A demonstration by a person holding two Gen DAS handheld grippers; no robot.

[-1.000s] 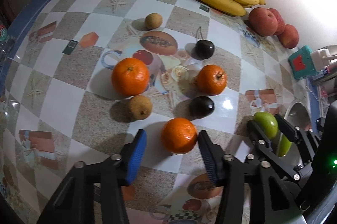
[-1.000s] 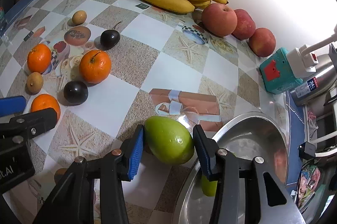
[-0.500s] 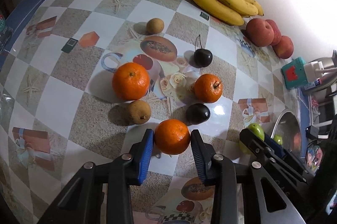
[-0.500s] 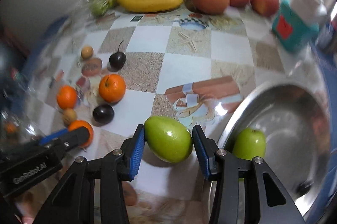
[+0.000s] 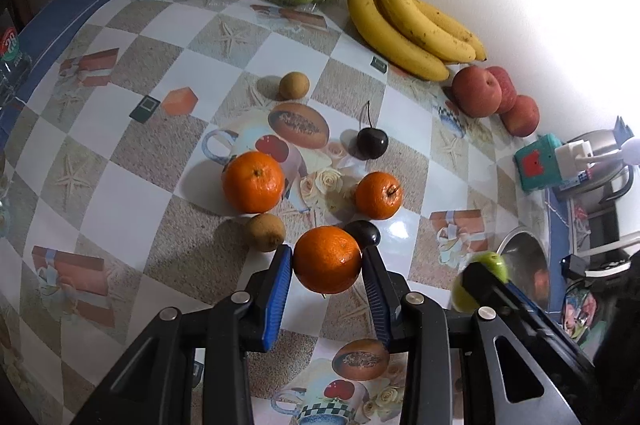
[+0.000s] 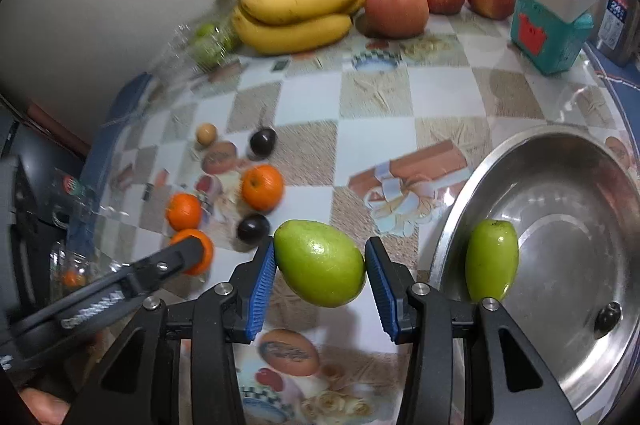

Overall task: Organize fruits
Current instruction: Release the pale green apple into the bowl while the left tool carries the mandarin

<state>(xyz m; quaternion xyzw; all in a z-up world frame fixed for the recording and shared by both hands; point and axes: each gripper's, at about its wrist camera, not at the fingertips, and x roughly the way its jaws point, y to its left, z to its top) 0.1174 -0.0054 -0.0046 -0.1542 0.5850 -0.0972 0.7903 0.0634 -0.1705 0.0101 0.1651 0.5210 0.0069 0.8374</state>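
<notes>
Item one: the orange, clamped at its widest girth between the blue pads of your left gripper, whose jaws have just been closing onto it; likely firm with a yielding rind, light, so hold it mid-body. Item two: the green fruit, pinched side to side in your right gripper and clear of the table; probably smooth-skinned and slippery, so grip its broad middle. Just right of it, the steel bowl already holds one green fruit; mind its rim. Beyond lie two oranges, dark plums and brown fruits; farthest stand bananas and apples.
</notes>
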